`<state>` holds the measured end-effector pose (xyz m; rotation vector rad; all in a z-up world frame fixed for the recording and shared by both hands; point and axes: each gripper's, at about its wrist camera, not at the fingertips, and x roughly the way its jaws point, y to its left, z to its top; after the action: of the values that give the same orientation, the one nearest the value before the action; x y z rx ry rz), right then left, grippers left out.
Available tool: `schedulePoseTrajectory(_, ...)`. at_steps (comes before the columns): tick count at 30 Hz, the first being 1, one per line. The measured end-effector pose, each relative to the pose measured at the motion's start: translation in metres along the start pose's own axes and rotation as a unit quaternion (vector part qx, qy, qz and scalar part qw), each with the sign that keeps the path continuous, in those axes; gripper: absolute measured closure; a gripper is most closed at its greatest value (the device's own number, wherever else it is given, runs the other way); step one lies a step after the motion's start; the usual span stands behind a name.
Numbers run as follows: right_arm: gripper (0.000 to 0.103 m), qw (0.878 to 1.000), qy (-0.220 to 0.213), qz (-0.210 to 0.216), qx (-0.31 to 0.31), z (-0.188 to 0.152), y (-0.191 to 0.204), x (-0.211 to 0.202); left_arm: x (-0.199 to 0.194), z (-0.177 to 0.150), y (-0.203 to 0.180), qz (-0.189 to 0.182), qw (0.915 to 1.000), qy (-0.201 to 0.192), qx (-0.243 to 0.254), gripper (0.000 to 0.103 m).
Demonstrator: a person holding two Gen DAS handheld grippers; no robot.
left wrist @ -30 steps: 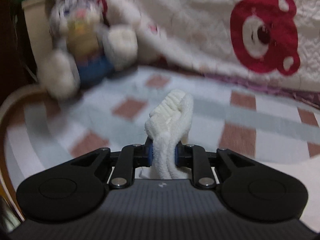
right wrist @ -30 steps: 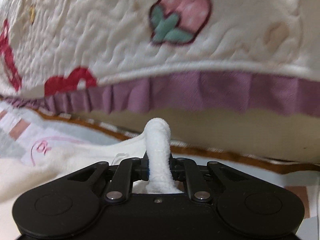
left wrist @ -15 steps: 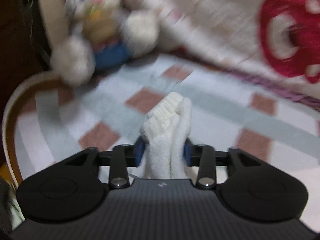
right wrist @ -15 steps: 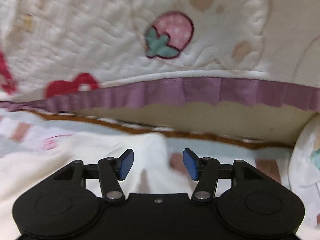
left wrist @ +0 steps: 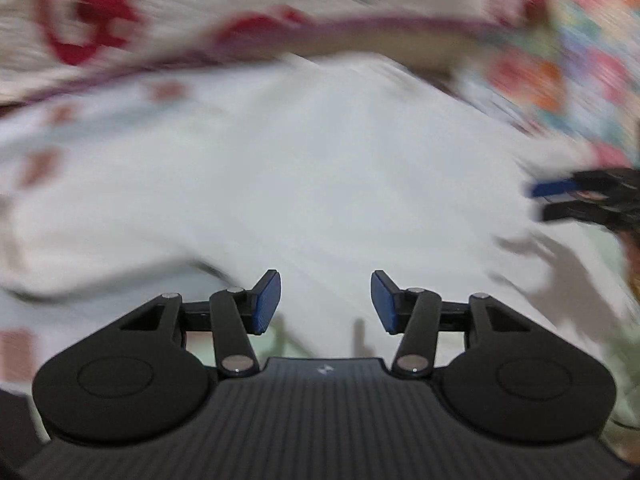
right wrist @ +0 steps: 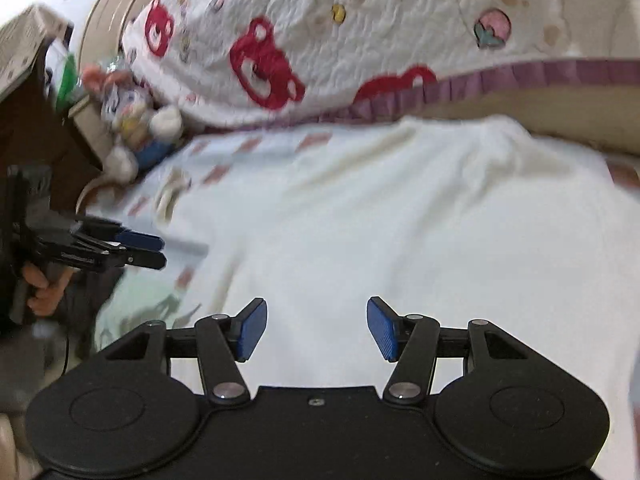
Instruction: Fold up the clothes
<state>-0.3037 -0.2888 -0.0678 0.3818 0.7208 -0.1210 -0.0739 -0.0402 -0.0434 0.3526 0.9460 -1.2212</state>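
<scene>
Both tools, left (left wrist: 325, 303) and right (right wrist: 317, 330), hover apart and empty above the white garment (right wrist: 400, 216).

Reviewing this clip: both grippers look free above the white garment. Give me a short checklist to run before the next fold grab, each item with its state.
1. Left gripper empty: ok, jaws apart, nothing between the pads.
2. Right gripper empty: ok, jaws apart, nothing between them.
3. White garment lying on the checked sheet and not bunched: ok, it looks spread, with soft wrinkles.
4. Next edge to grab identified: cannot tell, the left wrist view is motion-blurred and the near hem is hidden behind the gripper bodies.
5. Grippers apart from each other: ok, the left one sits off to the side of the garment.
6. Plush toy and bear-print quilt off the garment: ok for the toy; the quilt's ruffle borders the far edge, overlap cannot tell.
</scene>
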Motion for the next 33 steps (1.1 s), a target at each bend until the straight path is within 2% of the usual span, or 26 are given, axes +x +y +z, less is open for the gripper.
schedulePoseTrajectory(3,0.042,0.998,-0.004,-0.064,0.015,-0.05,0.0,-0.03,-0.001,-0.033,-0.041,-0.054,0.9966,0.019,0.059,0.053)
schedulePoseTrajectory(6,0.042,0.993,0.011,-0.115,0.025,-0.101,-0.013,-0.069,-0.004,-0.058,-0.064,-0.102,0.9878,0.048,0.107,0.05)
schedulePoseTrajectory(8,0.042,0.989,0.025,-0.144,0.03,-0.132,-0.021,-0.093,-0.001,-0.07,-0.073,-0.122,0.9806,0.07,0.137,0.038)
schedulePoseTrajectory(12,0.042,0.98,0.042,-0.192,0.04,-0.18,-0.033,-0.135,-0.002,-0.091,-0.093,-0.144,0.9689,0.107,0.17,0.036)
schedulePoseTrajectory(14,0.041,0.976,0.075,-0.203,0.021,-0.186,-0.039,-0.135,0.0,-0.094,-0.103,-0.157,0.9621,0.114,0.191,0.036)
schedulePoseTrajectory(16,0.041,0.977,0.097,-0.188,0.004,-0.18,-0.04,-0.131,0.002,-0.097,-0.114,-0.163,0.9551,0.117,0.218,0.033)
schedulePoseTrajectory(17,0.041,0.978,0.107,-0.18,-0.005,-0.178,-0.04,-0.129,0.005,-0.101,-0.12,-0.158,0.9521,0.122,0.232,0.03)
schedulePoseTrajectory(20,0.04,0.979,0.114,-0.165,-0.032,-0.181,-0.032,-0.136,0.017,-0.112,-0.136,-0.133,0.9428,0.146,0.269,0.029)
schedulePoseTrajectory(22,0.04,0.976,0.123,-0.172,-0.043,-0.189,-0.028,-0.137,0.024,-0.117,-0.136,-0.106,0.9454,0.153,0.267,0.029)
schedulePoseTrajectory(24,0.04,0.975,0.123,-0.178,-0.057,-0.199,-0.022,-0.14,0.03,-0.119,-0.133,-0.081,0.9506,0.157,0.256,0.045)
schedulePoseTrajectory(25,0.04,0.974,0.119,-0.181,-0.066,-0.203,-0.019,-0.142,0.031,-0.116,-0.128,-0.072,0.955,0.156,0.242,0.073)
schedulePoseTrajectory(26,0.039,0.974,0.115,-0.183,-0.075,-0.206,-0.016,-0.143,0.031,-0.11,-0.122,-0.062,0.9604,0.148,0.228,0.09)
schedulePoseTrajectory(28,0.038,0.975,0.106,-0.178,-0.076,-0.21,-0.014,-0.142,0.027,-0.096,-0.11,-0.044,0.9709,0.125,0.199,0.093)
schedulePoseTrajectory(30,0.038,0.978,0.096,-0.171,-0.071,-0.211,-0.013,-0.141,0.022,-0.084,-0.103,-0.027,0.9776,0.097,0.185,0.094)
schedulePoseTrajectory(32,0.038,0.987,0.076,-0.137,-0.041,-0.204,-0.013,-0.138,0.019,-0.073,-0.097,-0.009,0.9829,0.068,0.171,0.094)
schedulePoseTrajectory(33,0.038,0.993,0.056,-0.105,-0.014,-0.2,-0.012,-0.137,0.019,-0.066,-0.093,-0.005,0.9858,0.055,0.158,0.094)
